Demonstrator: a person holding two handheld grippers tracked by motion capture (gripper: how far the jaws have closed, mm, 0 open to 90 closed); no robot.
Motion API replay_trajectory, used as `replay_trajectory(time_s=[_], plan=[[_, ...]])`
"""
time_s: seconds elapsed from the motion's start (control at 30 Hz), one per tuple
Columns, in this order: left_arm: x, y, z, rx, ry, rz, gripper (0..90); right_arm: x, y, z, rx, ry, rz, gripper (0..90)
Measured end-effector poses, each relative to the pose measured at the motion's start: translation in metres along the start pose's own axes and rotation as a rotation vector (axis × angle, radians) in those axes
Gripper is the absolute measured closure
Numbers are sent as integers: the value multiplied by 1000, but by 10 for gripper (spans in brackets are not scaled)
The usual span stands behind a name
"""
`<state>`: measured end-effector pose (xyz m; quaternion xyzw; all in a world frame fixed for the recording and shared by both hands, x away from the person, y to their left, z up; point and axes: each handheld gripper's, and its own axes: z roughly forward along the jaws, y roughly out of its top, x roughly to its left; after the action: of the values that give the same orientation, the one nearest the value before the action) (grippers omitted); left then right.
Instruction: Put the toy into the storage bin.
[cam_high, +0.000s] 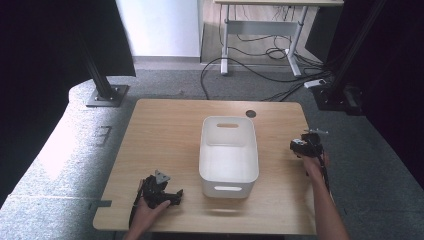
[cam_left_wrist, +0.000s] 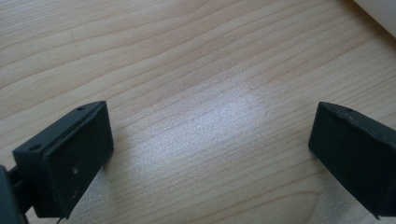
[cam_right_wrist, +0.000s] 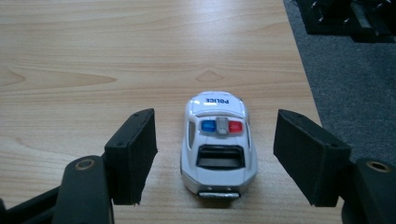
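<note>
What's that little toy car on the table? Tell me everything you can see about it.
The toy police car is white with a glossy, plastic-looking body, dark windows, and a roof light bar, blue on one side and red on the other. "POLICE" is printed on it in dark letters. It stands upright on the wooden table, near the edge by the grey carpet. The right gripper has its black jaws open on either side, not touching it.

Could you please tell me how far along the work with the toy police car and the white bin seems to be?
Nothing looks done yet: the white bin appears empty. In hand: the right claw is open with its jaws either side of the toy police car, which sits on the table, ungrasped. The left claw is open over bare wood. Probably left: gripping the car and, presumably, placing it in the bin.
</note>
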<state>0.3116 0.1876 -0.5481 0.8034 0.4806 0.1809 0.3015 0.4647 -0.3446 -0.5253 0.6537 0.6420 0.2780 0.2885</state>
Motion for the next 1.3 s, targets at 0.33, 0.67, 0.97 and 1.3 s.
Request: replay_trajectory(time_s=[0.33, 0.67, 0.97, 1.3], plan=[[0, 0, 0, -2, 0, -3, 1, -6, -2, 15, 15, -18, 31, 302], [0, 0, 0, -1, 2, -3, 1, -6, -5, 25, 19, -7, 37, 312], [0, 0, 0, -2, 2, -4, 1, -3, -6, 28, 11, -13, 30, 432], [0, 0, 0, -1, 2, -3, 1, -6, -5, 24, 30, 13, 59, 502]])
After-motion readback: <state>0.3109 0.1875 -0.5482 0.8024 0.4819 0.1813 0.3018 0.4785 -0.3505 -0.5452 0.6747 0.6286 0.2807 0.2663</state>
